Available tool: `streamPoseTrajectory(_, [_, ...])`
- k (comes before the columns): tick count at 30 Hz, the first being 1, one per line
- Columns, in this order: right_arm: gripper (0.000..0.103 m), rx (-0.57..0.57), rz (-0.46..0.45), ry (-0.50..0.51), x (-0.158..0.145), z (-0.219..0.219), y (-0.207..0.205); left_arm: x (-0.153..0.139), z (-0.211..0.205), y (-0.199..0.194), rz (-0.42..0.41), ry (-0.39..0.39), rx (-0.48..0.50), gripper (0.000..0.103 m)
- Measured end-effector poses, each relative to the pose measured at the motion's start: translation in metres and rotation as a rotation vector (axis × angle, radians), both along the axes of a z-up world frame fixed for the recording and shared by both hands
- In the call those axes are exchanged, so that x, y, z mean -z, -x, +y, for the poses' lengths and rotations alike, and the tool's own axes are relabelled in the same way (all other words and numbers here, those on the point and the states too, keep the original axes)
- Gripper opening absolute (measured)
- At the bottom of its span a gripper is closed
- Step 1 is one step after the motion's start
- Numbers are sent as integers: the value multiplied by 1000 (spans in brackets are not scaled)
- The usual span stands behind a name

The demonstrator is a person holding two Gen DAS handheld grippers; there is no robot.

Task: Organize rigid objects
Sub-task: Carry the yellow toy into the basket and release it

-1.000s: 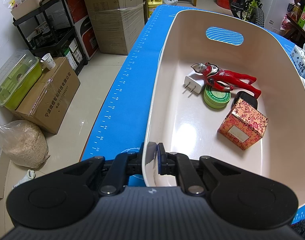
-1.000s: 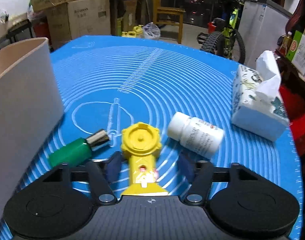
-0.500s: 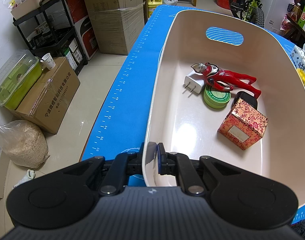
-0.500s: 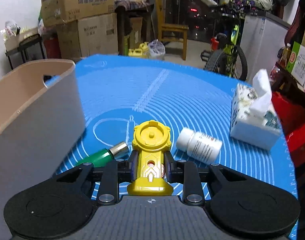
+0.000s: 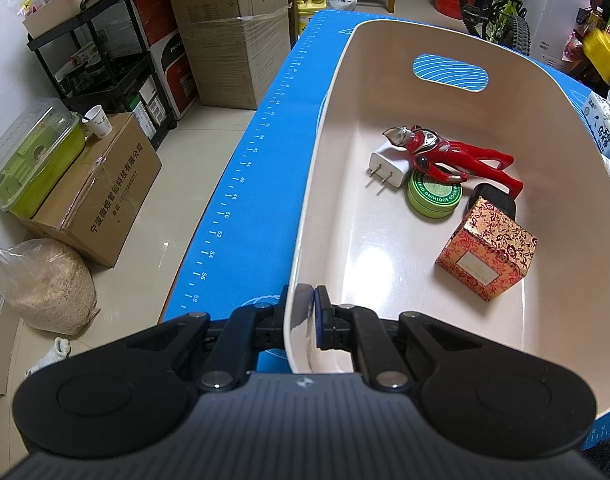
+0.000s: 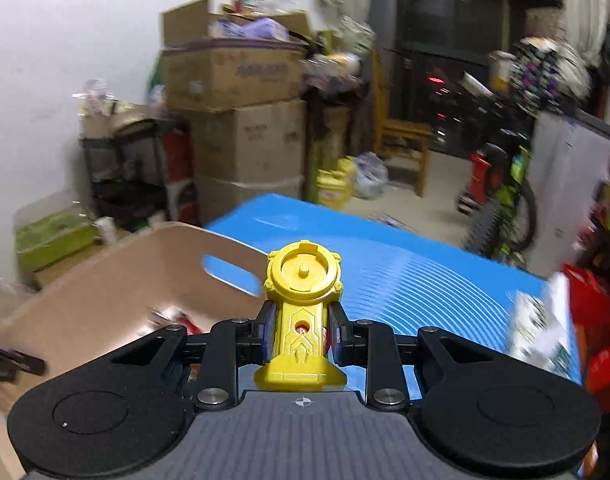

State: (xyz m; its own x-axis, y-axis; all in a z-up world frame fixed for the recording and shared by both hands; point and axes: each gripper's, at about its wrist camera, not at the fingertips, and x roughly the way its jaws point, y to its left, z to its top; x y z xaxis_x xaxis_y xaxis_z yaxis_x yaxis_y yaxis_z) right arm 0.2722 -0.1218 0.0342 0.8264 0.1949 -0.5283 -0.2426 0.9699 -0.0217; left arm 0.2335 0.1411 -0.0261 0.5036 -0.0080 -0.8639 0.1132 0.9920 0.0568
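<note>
We see one cream bin [image 5: 385,60] holding five items; our left tool [image 5: 301,316] pinches its near rim, our right tool [image 6: 301,332] grips one yellow toy [image 6: 303,304] above the bin

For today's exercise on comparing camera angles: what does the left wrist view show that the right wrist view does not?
Only the left wrist view shows the left gripper clamped on the beige plastic bin's near rim, with a clear sight of the red figure, white charger plug, green round tin and red-gold patterned box inside. Only the right wrist view shows the right gripper grasping the yellow plastic toy. Both show the bin and blue mat.
</note>
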Motion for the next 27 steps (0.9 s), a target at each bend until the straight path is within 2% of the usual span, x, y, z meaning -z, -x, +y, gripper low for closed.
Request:
streamPoseTrajectory(9, [36, -139, 21, 36, -5, 78, -17, 0, 1, 0, 0, 0, 1, 12])
streamPoseTrajectory(18, [36, -247, 183, 172, 28, 131, -27, 0, 2, 1, 1, 4, 1, 12])
streamPoseTrajectory(22, [36, -256, 267, 212, 43, 142, -30, 0, 2, 1, 1, 3, 1, 12])
streamPoseTrajectory(27, [38, -250, 317, 228, 58, 146, -29, 1, 2, 1, 1, 2, 2, 12])
